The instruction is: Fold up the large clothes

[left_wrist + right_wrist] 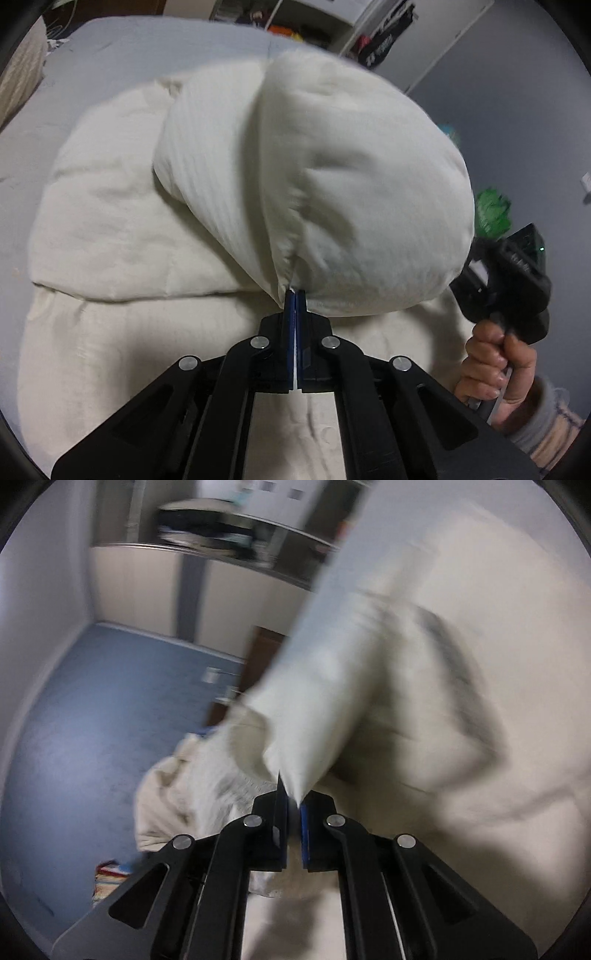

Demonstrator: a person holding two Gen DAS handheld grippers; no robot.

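Black linkage arms with silver rivets end in blue-padded fingers [291,306]; bare hand [495,365], grey sleeve [543,417].

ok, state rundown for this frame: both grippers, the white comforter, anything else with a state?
left gripper: shut on an edge of the comforter.
right gripper: shut on a pinched corner of the comforter.
white comforter: partly folded on the bed, one fold lifted and puffed up above the rest.
bed sheet: flat under the comforter.
right hand: gripping the right gripper's handle.
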